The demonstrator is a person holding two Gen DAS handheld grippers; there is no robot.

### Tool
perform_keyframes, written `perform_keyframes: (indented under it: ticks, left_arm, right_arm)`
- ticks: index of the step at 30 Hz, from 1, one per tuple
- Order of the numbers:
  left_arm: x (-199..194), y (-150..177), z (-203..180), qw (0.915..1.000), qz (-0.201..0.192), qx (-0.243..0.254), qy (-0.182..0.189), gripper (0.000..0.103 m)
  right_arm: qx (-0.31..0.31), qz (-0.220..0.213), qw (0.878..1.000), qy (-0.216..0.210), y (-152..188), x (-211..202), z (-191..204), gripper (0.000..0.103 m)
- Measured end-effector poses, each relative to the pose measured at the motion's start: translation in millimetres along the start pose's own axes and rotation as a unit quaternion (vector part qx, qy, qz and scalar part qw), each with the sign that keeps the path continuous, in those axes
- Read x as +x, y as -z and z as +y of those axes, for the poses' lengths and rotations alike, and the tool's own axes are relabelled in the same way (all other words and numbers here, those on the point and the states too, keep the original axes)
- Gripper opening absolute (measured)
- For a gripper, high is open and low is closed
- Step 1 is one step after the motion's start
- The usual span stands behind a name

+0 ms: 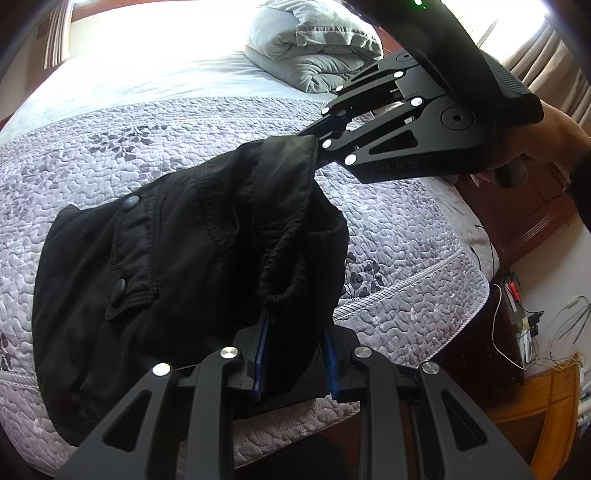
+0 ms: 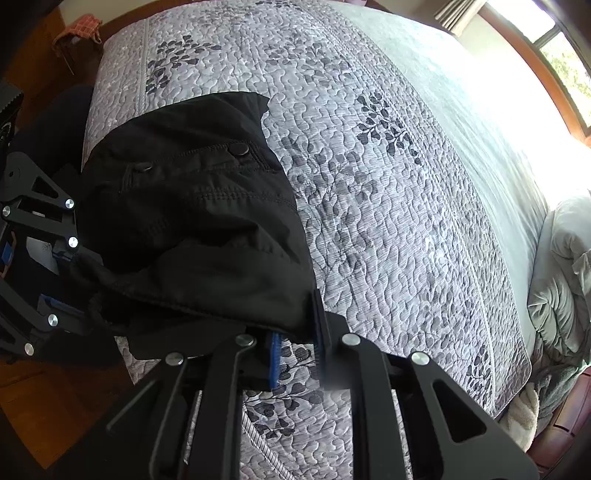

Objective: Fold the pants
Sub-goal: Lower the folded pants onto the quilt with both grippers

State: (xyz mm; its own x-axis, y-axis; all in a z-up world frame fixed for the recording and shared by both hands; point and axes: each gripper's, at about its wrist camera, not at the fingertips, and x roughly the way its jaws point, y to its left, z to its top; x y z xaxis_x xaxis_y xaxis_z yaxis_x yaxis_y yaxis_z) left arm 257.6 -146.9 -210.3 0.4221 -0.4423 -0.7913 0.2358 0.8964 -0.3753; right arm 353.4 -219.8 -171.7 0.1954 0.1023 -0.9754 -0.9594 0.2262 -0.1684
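Black pants [image 1: 177,266] with button pockets lie bunched on the quilted bed near its foot edge; they also show in the right wrist view [image 2: 192,206]. My left gripper [image 1: 295,354] has its blue-padded fingers around a gathered fold of the pants' near edge. My right gripper [image 2: 297,350] holds the pants' far corner between its fingers; in the left wrist view it [image 1: 317,142] reaches in from the upper right and pinches the cloth's top corner. The cloth hangs stretched between the two grippers.
The bed [image 1: 388,236] wears a grey leaf-print quilt. A folded grey duvet [image 1: 314,48] lies at the head. A wooden nightstand with cables [image 1: 517,321] stands to the right. A wooden floor and a stool [image 2: 77,33] are beyond the foot.
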Motion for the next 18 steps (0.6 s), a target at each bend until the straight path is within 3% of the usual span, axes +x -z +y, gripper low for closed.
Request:
perform_keyframes:
  ticks: [18]
  left_arm:
    - [45,9,0,0.9990,0.040,-0.011,-0.013,0.025]
  right_arm:
    - [-0.046,0.016,0.998,0.028,16,39,9,0.013]
